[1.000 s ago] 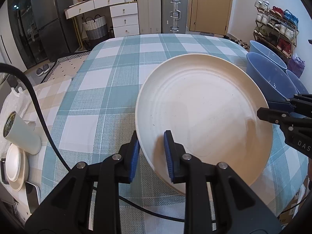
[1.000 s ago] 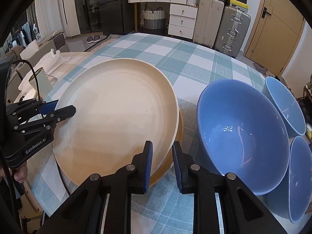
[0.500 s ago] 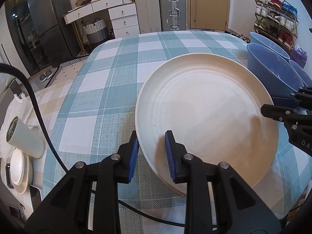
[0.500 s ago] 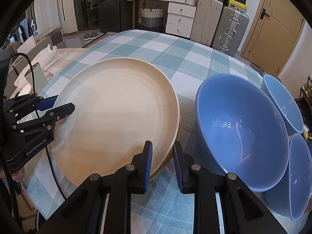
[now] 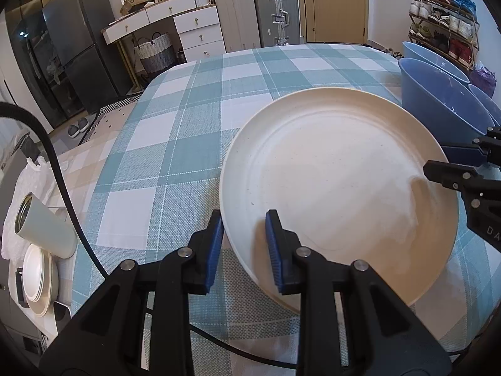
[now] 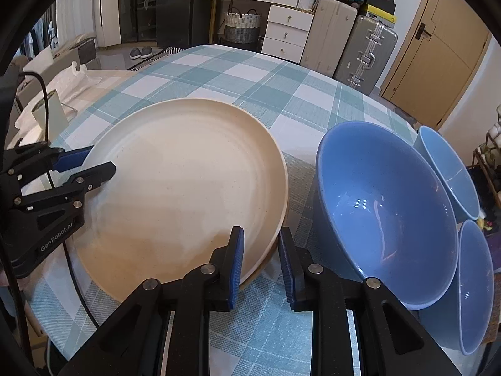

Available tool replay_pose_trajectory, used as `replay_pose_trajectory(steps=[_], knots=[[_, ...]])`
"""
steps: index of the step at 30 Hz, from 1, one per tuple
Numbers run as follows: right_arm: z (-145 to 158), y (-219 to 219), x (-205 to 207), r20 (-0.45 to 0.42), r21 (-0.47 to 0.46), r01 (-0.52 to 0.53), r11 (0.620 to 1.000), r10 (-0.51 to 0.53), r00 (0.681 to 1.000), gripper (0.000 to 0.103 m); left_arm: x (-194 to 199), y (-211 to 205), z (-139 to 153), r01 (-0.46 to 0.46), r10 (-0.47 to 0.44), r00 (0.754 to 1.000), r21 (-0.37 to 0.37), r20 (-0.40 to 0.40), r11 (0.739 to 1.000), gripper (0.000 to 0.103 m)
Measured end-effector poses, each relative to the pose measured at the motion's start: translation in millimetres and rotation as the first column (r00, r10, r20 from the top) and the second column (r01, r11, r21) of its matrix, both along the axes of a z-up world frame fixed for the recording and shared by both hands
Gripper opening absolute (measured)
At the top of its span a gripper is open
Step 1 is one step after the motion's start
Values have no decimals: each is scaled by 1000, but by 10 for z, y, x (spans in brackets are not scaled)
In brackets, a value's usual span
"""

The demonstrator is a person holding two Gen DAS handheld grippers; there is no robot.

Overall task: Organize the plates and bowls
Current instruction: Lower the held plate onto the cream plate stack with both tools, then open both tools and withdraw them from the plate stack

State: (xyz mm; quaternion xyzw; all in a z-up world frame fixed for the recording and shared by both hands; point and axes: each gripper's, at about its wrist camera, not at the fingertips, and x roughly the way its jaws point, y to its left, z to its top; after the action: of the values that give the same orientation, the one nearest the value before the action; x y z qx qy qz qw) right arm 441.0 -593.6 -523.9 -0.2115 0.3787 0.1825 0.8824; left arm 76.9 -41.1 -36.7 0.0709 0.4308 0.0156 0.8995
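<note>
A large cream plate point(image 5: 338, 188) point(image 6: 188, 188) lies almost flat on a tan plate point(image 6: 271, 255), of which only a sliver of rim shows. My left gripper point(image 5: 244, 219) point(image 6: 100, 160) is shut on the cream plate's left rim, one pad outside and one over the plate's well. On the opposite rim my right gripper point(image 6: 260, 232) point(image 5: 438, 158) is shut on the same plate. Just right of the plates sits a big blue bowl point(image 6: 385, 206) point(image 5: 438, 100). Two more blue bowls point(image 6: 447, 172) point(image 6: 472, 282) crowd behind and beside it.
The checked tablecloth point(image 5: 175, 144) stretches away behind the plates. Off the table's left edge, a pale tumbler point(image 5: 43, 232) and a small stack of white plates point(image 5: 36, 269) sit on a lower surface. A black cable point(image 5: 62, 188) trails by the left gripper. Drawers and suitcases stand beyond.
The cream plate has sunk and levelled, closing the gap to the tan plate beneath. Both grippers keep their places on its rim.
</note>
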Motion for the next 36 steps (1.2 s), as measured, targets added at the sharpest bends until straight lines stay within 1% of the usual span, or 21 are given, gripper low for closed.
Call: replay_pose_trajectory(steps=[5,9,11,14,19,22,23,24,25,26,27,28,29,30,31,32,33,34,36], knots=[[-50,16,-17,27,-36,8,999,-7,1000,23,14,-22,-41,2,-2,1000,13,-2,1000,23],[-91,23,-36,47,-53,18,998,-16,999,24,7,-48,-58,4,-4,1000,37,5,999,23],[-111,31,-52,56,-61,19,998,-15,998,26,2,-53,-63,8,-8,1000,39,5,999,23],[-126,37,-69,60,-62,17,998,-13,998,29,2,-57,-62,8,-8,1000,35,4,999,25],[-118,22,-71,45,-45,13,999,-11,999,31,3,-54,-59,16,-16,1000,11,-2,1000,28],[-123,24,-72,36,-46,7,999,-6,999,33,5,-28,-44,23,-23,1000,-18,-11,1000,35],[-124,24,-67,32,-45,6,999,-4,999,35,1,-14,-36,23,-23,1000,-28,-13,999,42],[-121,26,-65,30,-45,4,999,-2,1000,37,-6,3,-20,21,-21,1000,-37,-11,999,53],[-114,25,-64,30,-45,3,999,-2,1000,41,-21,22,10,18,-19,1000,-46,-3,999,59],[-96,22,-81,29,-37,-3,999,4,1000,49,-41,40,40,20,-19,1000,-56,7,998,70],[-76,16,-94,31,-27,-7,1000,8,999,53,-67,60,83,25,-23,999,-71,22,997,75],[-52,13,-108,35,-18,-10,1000,11,999,64,-96,79,128,34,-31,999,-89,33,995,75],[-25,10,-125,39,-8,-15,1000,15,999,78,-114,94,161,46,-42,998,-106,36,993,75],[1,8,-145,44,5,-21,1000,21,999,83,-130,113,189,49,-45,998,-117,40,992,77],[31,2,-164,45,24,-27,999,26,999,86,-146,140,220,55,-50,998,-138,37,989,78],[48,1,-177,42,35,-30,999,29,999,87,-161,165,244,56,-51,998,-154,36,987,79],[63,5,-190,41,39,-32,999,31,999,88,-176,191,267,53,-48,998,-167,34,984,80],[78,7,-209,41,41,-34,999,32,999,91,-194,219,295,52,-48,998,-182,31,982,80],[121,-2,-259,46,58,-46,997,43,998,95,-251,255,348,56,-49,998,-198,37,979,81]])
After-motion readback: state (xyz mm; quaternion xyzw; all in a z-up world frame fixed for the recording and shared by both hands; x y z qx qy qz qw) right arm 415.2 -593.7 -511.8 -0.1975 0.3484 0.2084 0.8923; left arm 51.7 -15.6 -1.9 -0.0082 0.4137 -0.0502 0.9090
